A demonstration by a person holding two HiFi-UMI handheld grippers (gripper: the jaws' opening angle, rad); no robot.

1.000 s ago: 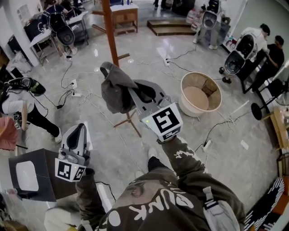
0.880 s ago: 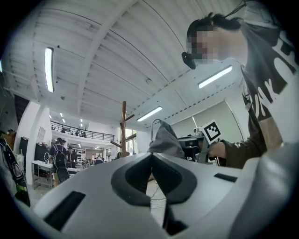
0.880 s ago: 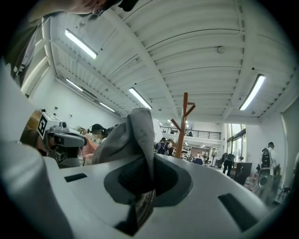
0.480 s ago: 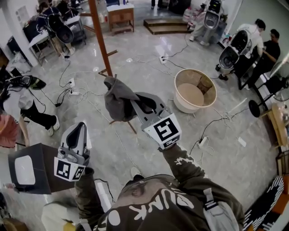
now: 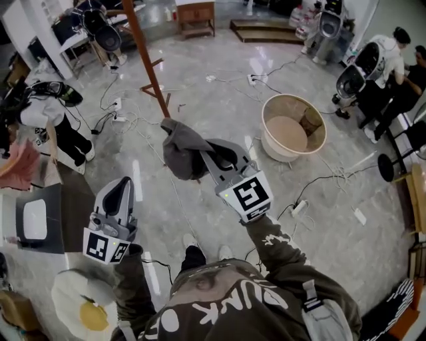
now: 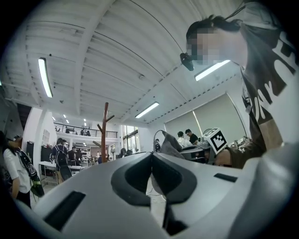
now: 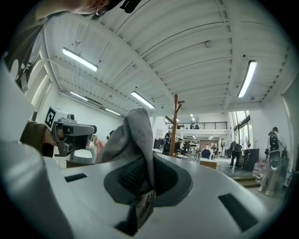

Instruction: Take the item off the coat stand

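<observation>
My right hand-held gripper [image 5: 212, 154] pinches the grey garment [image 5: 181, 148], which hangs clear of the coat stand [image 5: 145, 63] on its near side, while my left hand-held gripper [image 5: 122, 188], pressed closed on nothing, is farther from it

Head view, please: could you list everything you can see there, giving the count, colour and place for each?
garment: one, grey, centre, off the stand, pinched in the right tool
coat stand: one, brown wood, upper left
basket: one, beige, on the floor at right
power strips and cables: several, white and black, strewn over the floor
cabinet: one, wooden, top centre
box: one, dark with a white patch, left edge
other people: several, at the room's edges
left tool: one, grey, lower left, jaws together, empty
right tool: one, grey, centre, shut on the garment
</observation>
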